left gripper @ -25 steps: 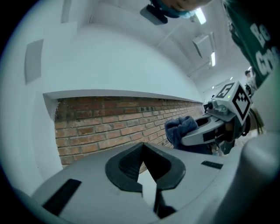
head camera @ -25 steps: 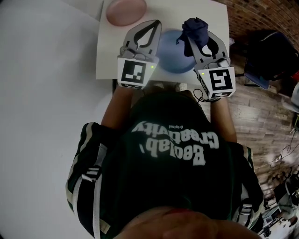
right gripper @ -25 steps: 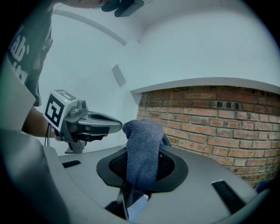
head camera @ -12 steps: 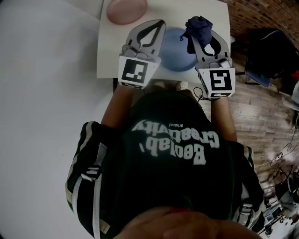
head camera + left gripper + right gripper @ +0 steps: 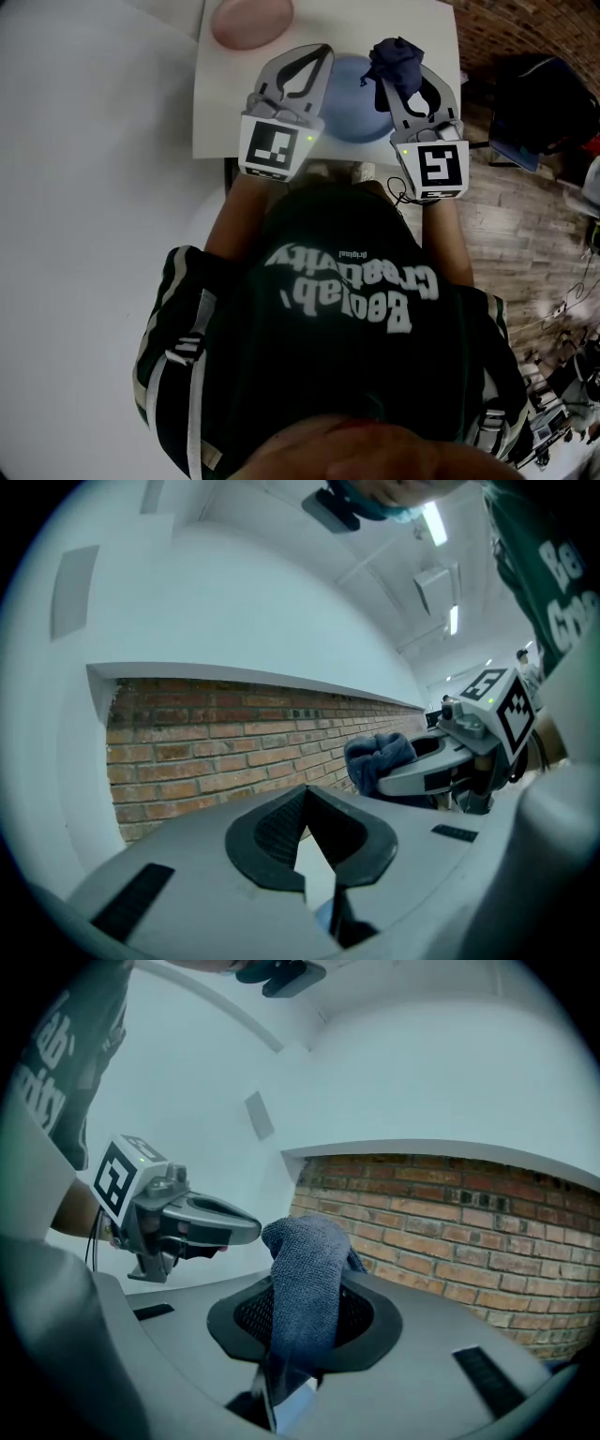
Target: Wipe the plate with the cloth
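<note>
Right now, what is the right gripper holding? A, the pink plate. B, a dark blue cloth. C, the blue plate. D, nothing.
B: the right gripper has its jaws closed on the dark blue cloth, which bunches up out of them in the right gripper view.

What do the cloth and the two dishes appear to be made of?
Cloth: dark blue fabric with fine looped pile, probably microfibre or terry; it hangs limp. Blue plate: smooth, evenly coloured, likely plastic or glazed ceramic; unclear which. Pink dish: same smooth, plain look.
</note>
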Demonstrator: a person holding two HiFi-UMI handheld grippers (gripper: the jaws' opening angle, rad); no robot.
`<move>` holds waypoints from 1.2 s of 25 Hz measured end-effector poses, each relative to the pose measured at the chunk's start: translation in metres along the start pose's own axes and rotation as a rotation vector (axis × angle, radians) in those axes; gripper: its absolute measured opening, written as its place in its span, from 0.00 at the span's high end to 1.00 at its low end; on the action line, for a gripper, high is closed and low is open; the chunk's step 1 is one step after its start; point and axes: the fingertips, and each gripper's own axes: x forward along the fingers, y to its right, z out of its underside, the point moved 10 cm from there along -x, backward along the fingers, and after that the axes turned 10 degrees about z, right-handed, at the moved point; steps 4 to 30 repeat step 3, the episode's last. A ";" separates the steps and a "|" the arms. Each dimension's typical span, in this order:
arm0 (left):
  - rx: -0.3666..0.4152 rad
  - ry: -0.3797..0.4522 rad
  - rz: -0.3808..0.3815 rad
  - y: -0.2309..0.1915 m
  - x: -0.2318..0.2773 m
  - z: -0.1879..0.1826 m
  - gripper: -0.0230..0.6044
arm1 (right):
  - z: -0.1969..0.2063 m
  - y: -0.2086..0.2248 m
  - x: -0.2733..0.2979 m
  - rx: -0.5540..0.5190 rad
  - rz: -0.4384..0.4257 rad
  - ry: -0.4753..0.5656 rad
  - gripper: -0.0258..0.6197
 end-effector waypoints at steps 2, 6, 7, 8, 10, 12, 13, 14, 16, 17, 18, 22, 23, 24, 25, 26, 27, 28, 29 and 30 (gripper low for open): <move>-0.001 0.001 0.002 -0.001 0.002 0.001 0.96 | 0.001 -0.001 0.001 -0.018 0.003 -0.001 0.85; -0.003 0.001 0.003 -0.001 0.002 0.002 0.96 | 0.002 -0.001 0.002 -0.025 0.003 -0.002 0.85; -0.003 0.001 0.003 -0.001 0.002 0.002 0.96 | 0.002 -0.001 0.002 -0.025 0.003 -0.002 0.85; -0.003 0.001 0.003 -0.001 0.002 0.002 0.96 | 0.002 -0.001 0.002 -0.025 0.003 -0.002 0.85; -0.003 0.001 0.003 -0.001 0.002 0.002 0.96 | 0.002 -0.001 0.002 -0.025 0.003 -0.002 0.85; -0.003 0.001 0.003 -0.001 0.002 0.002 0.96 | 0.002 -0.001 0.002 -0.025 0.003 -0.002 0.85; -0.003 0.001 0.003 -0.001 0.002 0.002 0.96 | 0.002 -0.001 0.002 -0.025 0.003 -0.002 0.85; -0.003 0.001 0.003 -0.001 0.002 0.002 0.96 | 0.002 -0.001 0.002 -0.025 0.003 -0.002 0.85; -0.003 0.001 0.003 -0.001 0.002 0.002 0.96 | 0.002 -0.001 0.002 -0.025 0.003 -0.002 0.85; -0.003 0.001 0.003 -0.001 0.002 0.002 0.96 | 0.002 -0.001 0.002 -0.025 0.003 -0.002 0.85; -0.003 0.001 0.003 -0.001 0.002 0.002 0.96 | 0.002 -0.001 0.002 -0.025 0.003 -0.002 0.85; -0.003 0.001 0.003 -0.001 0.002 0.002 0.96 | 0.002 -0.001 0.002 -0.025 0.003 -0.002 0.85; -0.003 0.001 0.003 -0.001 0.002 0.002 0.96 | 0.002 -0.001 0.002 -0.025 0.003 -0.002 0.85; -0.003 0.001 0.003 -0.001 0.002 0.002 0.96 | 0.002 -0.001 0.002 -0.025 0.003 -0.002 0.85; -0.003 0.001 0.003 -0.001 0.002 0.002 0.96 | 0.002 -0.001 0.002 -0.025 0.003 -0.002 0.85; -0.003 0.001 0.003 -0.001 0.002 0.002 0.96 | 0.002 -0.001 0.002 -0.025 0.003 -0.002 0.85; -0.003 0.001 0.003 -0.001 0.002 0.002 0.96 | 0.002 -0.001 0.002 -0.025 0.003 -0.002 0.85; -0.003 0.001 0.003 -0.001 0.002 0.002 0.96 | 0.002 -0.001 0.002 -0.025 0.003 -0.002 0.85; -0.003 0.001 0.003 -0.001 0.002 0.002 0.96 | 0.002 -0.001 0.002 -0.025 0.003 -0.002 0.85; -0.003 0.001 0.003 -0.001 0.002 0.002 0.96 | 0.002 -0.001 0.002 -0.025 0.003 -0.002 0.85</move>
